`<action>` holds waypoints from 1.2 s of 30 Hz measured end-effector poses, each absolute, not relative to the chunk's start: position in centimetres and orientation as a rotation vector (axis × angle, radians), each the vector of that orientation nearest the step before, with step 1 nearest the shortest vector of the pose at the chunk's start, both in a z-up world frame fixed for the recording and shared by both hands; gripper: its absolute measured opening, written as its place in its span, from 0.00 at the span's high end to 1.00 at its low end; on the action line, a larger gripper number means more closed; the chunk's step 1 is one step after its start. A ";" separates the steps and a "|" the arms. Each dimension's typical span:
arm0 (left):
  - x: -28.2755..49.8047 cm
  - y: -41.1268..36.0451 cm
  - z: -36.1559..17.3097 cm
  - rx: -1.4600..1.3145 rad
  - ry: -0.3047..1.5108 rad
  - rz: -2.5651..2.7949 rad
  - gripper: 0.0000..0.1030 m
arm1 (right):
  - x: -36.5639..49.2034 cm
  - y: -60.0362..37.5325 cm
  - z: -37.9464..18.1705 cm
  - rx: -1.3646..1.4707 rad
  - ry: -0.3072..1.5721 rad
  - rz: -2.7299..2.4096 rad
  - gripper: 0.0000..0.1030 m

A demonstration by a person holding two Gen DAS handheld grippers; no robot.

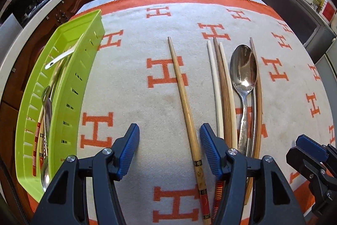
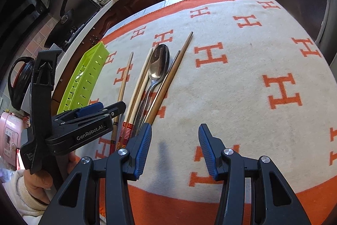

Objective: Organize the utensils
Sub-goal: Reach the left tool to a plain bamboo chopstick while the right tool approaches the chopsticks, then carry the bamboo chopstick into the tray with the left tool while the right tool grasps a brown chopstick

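The left tool (image 1: 169,136), jaws apart, straddles a lone bamboo chopstick (image 1: 183,94) at lower centre, seemingly to grasp it. The right tool (image 2: 174,140) hovers apart, empty. Sorted cutlery fills the slotted green plastic tray (image 1: 69,81) at left.

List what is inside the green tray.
The green tray holds a white-handled utensil, a metal spoon and chopsticks with red-striped ends. Its near wall and the stacking hide the exact count and anything underneath.

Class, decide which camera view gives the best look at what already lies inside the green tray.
The left wrist view: it looks down into the green tray, showing a white spoon and other utensils inside. The right wrist view shows only the tray's slotted outer wall, contents hidden.
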State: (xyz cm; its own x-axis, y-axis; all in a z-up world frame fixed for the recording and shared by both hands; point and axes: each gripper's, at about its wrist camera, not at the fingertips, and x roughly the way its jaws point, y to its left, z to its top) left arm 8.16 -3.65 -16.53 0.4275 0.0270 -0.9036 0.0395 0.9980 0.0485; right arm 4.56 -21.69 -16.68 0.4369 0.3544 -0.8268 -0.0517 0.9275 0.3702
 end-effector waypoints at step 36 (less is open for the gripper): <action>4.3 4.1 -9.5 -0.142 0.985 -0.123 0.96 | 8.8 -14.9 -18.1 0.132 1.170 0.116 0.92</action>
State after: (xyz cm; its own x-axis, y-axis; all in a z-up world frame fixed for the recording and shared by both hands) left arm 4.34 4.11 -9.52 0.5475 -0.1675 -0.8199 0.0391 0.9838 -0.1748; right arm 8.82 -14.86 -18.11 0.3855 0.1590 -0.9089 -0.0220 0.9863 0.1632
